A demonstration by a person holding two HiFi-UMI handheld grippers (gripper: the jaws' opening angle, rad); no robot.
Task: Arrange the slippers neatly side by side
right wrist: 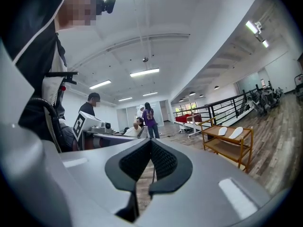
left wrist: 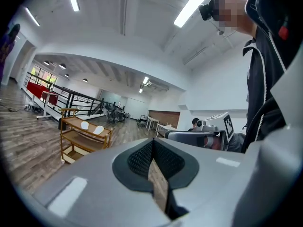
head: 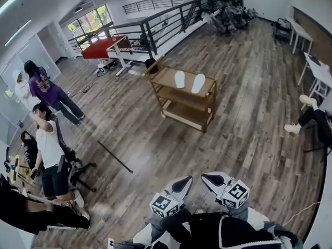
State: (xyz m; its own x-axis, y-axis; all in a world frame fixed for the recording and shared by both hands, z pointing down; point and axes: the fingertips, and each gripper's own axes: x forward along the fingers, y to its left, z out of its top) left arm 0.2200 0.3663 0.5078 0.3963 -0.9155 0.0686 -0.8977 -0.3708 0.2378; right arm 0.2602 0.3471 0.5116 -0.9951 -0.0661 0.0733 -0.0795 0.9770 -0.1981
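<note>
**Clerk:** Item: 2 white slippers, left slipper (head: 180, 79) and right slipper (head: 198, 83). Location?

**Checker:** Top shelf of the 3-tier wooden cart (head: 164, 78), far across the plank floor (head: 244, 113) and well apart from both tools. The 2 lie just beside each other, not touching.

**Clerk:** Orientation?

**Checker:** Long axes run near to far. The left slipper lies nearly straight. The right slipper is tilted with its far end leaning right, so the pair splays open toward the far side. Which end is the toe cannot be told at this range.

**Clerk:** Handling?

**Checker:** Judged thin, flat, light and soft, probably the disposable kind. They are likely to flex or slide on the smooth shelf, and are not fragile. Best hold, by estimate: a pinch on a side edge near mid-length, or on the upper band if there is 1. An end grip would probably let a slipper droop and swing.

**Clerk:** Tools?

**Checker:** Left gripper (head: 185, 181): jaws fully together, nothing between them. Right gripper (head: 208, 178): likewise closed and empty. Both are held low and near, pointing toward the cart.

**Clerk:** Task status?

**Checker:** Not begun. The right slipper needs turning parallel to the left slipper.
</note>
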